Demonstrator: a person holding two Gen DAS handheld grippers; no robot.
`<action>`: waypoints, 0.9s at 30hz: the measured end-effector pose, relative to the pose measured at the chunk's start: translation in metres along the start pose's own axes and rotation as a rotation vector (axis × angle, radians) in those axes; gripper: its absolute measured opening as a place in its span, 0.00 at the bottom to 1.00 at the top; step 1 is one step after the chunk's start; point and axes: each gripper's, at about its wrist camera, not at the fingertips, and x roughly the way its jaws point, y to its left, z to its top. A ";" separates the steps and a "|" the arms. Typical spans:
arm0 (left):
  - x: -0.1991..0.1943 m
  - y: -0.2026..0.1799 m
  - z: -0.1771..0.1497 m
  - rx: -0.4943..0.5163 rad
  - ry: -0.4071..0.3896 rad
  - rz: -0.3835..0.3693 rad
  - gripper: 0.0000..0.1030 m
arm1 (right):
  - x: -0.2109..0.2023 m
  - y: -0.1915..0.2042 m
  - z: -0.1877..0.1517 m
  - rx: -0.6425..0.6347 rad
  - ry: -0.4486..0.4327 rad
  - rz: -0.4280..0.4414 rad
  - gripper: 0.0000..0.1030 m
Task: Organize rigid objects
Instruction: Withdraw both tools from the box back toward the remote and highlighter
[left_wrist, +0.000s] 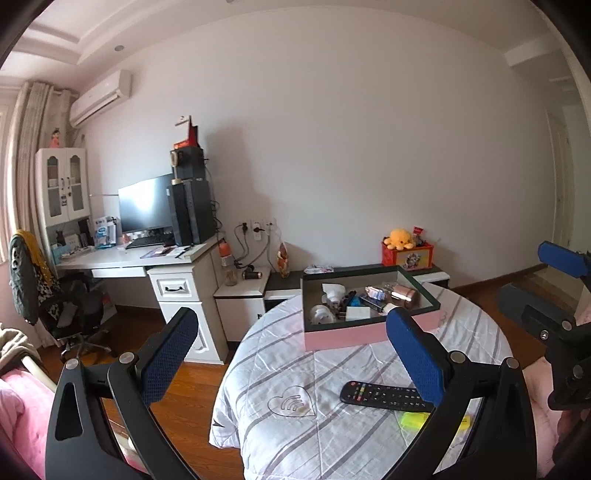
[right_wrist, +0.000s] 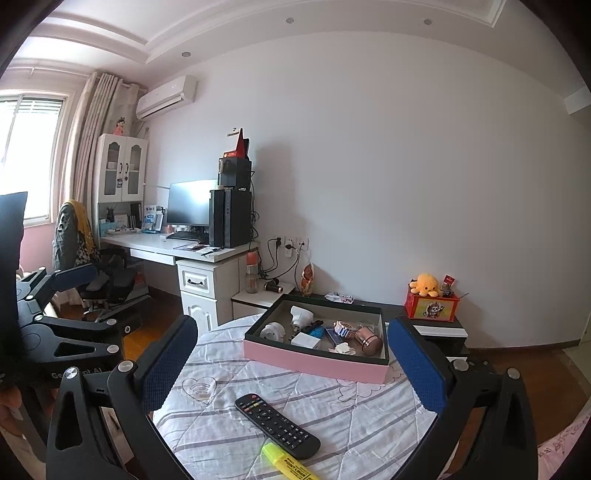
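Round table (right_wrist: 369, 424) w/ striped cloth, pink box (right_wrist: 314, 360) of small items at far side, remote (right_wrist: 277, 424) nearer, highlighter (right_wrist: 290, 464) touching remote, left gripper (left_wrist: 291, 354) & right gripper (right_wrist: 291, 360) both wide open, empty.

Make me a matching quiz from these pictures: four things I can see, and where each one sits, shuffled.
Things:
1. remote control
2. yellow highlighter
3. rose-gold cylinder
4. yellow plush octopus

Places:
A. on top of the red box by the wall
B. inside the pink tray
C. on the striped cloth, in front of the tray
D. at the near edge, touching the remote

Pairs: 1-C, 2-D, 3-B, 4-A
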 end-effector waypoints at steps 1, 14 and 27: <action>0.000 -0.001 0.000 0.002 -0.002 0.000 1.00 | 0.000 -0.001 0.000 0.001 0.002 0.000 1.00; 0.006 -0.011 -0.002 0.035 0.019 -0.014 1.00 | 0.001 -0.003 -0.002 0.005 0.022 -0.002 1.00; 0.036 -0.015 -0.029 0.051 0.127 -0.041 1.00 | 0.018 -0.015 -0.029 0.029 0.121 -0.015 1.00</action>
